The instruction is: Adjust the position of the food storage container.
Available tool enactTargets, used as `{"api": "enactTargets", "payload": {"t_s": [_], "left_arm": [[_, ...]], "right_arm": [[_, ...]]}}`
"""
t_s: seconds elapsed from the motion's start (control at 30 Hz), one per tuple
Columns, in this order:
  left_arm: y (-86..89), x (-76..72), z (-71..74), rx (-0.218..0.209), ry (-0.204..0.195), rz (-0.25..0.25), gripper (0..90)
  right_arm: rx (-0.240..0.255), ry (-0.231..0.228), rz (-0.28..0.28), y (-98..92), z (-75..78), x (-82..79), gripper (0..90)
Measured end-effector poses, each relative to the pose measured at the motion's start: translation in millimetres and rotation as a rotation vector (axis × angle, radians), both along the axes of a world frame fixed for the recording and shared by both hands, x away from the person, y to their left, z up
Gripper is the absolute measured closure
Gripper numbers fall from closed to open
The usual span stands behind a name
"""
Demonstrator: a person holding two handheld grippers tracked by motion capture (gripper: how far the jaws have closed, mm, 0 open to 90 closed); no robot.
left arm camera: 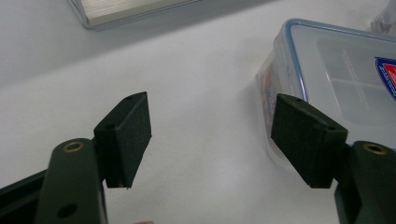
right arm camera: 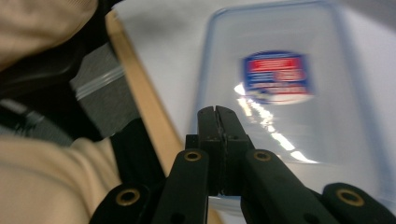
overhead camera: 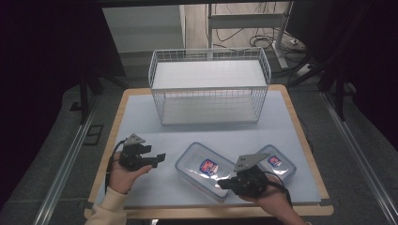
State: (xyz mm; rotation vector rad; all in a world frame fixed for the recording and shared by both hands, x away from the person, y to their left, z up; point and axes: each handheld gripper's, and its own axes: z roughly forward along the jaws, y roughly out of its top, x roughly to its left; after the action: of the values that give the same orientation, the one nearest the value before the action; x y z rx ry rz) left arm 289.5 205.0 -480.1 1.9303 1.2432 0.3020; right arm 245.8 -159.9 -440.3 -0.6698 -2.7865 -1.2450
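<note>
Large clear lidded container (overhead camera: 205,169) — blue seal, red-blue label, flat on the mat, smaller twin (overhead camera: 276,162) just beside it

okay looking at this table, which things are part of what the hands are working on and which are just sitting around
In the job:
- larger clear lidded container, nearest both grippers
- left gripper, jaws open beside that container
- right gripper, jaws shut with nothing between them, at the container's near edge

Lying about, as far as the views tell:
- smaller lidded container
- white wire basket, nothing in it
- cables on the floor
</note>
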Motion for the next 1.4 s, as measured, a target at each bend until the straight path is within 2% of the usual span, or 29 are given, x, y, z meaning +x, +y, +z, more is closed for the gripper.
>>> {"api": "enactTargets", "payload": {"t_s": [0.07, 0.1, 0.13, 0.17, 0.2, 0.27, 0.33, 0.37, 0.4, 0.47, 0.57, 0.6, 0.67, 0.77, 0.83, 0.87, 0.9, 0.93, 1.0, 1.13, 1.23, 1.27, 1.4], "left_arm": [[-0.7, -0.1, -0.3, -0.003, 0.004, 0.003, 27.6], [-0.9, 0.2, -0.7, 0.004, 0.007, 0.0, 26.8], [-0.9, 0.2, -0.7, 0.004, 0.007, 0.0, 26.6], [-1.0, 0.3, -1.0, 0.005, 0.009, 0.0, 26.3], [-0.7, 0.7, -1.4, 0.006, 0.013, -0.002, 26.3], [-0.6, 0.9, -2.0, 0.005, 0.016, 0.001, 26.1], [0.0, 1.3, -2.6, 0.003, 0.017, 0.009, 25.0], [0.4, 1.4, -2.7, 0.001, 0.018, 0.014, 25.0], [1.0, 1.6, -3.0, 0.002, 0.019, 0.016, 24.7], [0.7, 1.7, -3.3, 0.008, 0.018, 0.015, 24.4], [-0.3, 1.8, -3.8, 0.013, 0.018, 0.007, 24.3], [-1.0, 1.7, -4.1, 0.016, 0.018, 0.006, 24.2], [-1.7, 1.9, -4.7, 0.02, 0.02, 0.001, 24.1], [-1.8, 2.9, -6.4, 0.029, 0.025, -0.002, 24.1], [-2.3, 3.0, -7.2, 0.024, 0.026, 0.003, 24.0], [-2.3, 3.6, -8.0, 0.025, 0.028, 0.003, 24.0], [-2.3, 3.6, -8.0, 0.025, 0.028, 0.003, 24.0], [-2.8, 4.2, -8.7, 0.021, 0.033, 0.002, 24.0], [-3.4, 4.6, -9.4, 0.023, 0.034, 0.001, 24.0], [-6.9, 4.9, -10.8, 0.032, 0.041, -0.005, 23.7], [-8.0, 5.1, -10.9, 0.034, 0.04, -0.005, 23.7], [-8.4, 5.2, -11.1, 0.036, 0.04, -0.004, 23.8], [-8.6, 5.4, -11.6, 0.038, 0.04, -0.004, 23.9]], "right_arm": [[-0.023, 0.011, 0.045, 9.1, -5.3, -7.6, 89.7], [-0.05, 0.024, 0.095, 16.6, -11.4, -15.2, 89.7], [-0.05, 0.024, 0.095, 16.6, -11.4, -15.2, 89.7], [-0.088, 0.029, 0.121, 22.0, -18.1, -22.5, 89.7], [-0.101, 0.037, 0.13, 23.7, -21.2, -25.1, 89.7], [-0.111, 0.037, 0.137, 24.3, -23.3, -26.6, 89.7], [-0.153, 0.033, 0.134, 23.7, -29.2, -29.1, 89.7], [-0.153, 0.033, 0.134, 23.7, -29.2, -29.1, 89.7], [-0.181, 0.026, 0.128, 21.9, -32.3, -28.2, 89.7], [-0.198, 0.019, 0.114, 20.2, -35.1, -25.2, 89.8], [-0.189, 0.031, 0.121, 18.4, -36.5, -22.8, 89.8], [-0.214, 0.012, 0.118, 17.7, -36.8, -22.0, 89.8], [-0.224, -0.001, 0.112, 17.1, -37.0, -21.2, 89.8], [-0.229, -0.015, 0.067, 9.9, -37.9, -11.3, 89.8], [-0.23, -0.018, 0.056, 7.7, -38.2, -8.2, 89.8], [-0.216, -0.018, 0.025, 1.1, -38.6, 1.5, 89.8], [-0.216, -0.018, 0.025, 1.1, -38.6, 1.5, 89.8], [-0.213, -0.016, -0.006, -3.6, -38.7, 8.9, 89.8], [-0.213, -0.02, -0.012, -5.3, -38.9, 11.9, 89.8], [-0.193, -0.029, -0.074, -15.5, -40.5, 30.2, 89.8], [-0.187, -0.027, -0.092, -17.6, -41.2, 36.2, 89.8], [-0.189, -0.026, -0.113, -19.1, -43.4, 43.8, 89.8], [-0.186, -0.021, -0.132, -20.5, -46.8, 50.2, 89.8]]}}
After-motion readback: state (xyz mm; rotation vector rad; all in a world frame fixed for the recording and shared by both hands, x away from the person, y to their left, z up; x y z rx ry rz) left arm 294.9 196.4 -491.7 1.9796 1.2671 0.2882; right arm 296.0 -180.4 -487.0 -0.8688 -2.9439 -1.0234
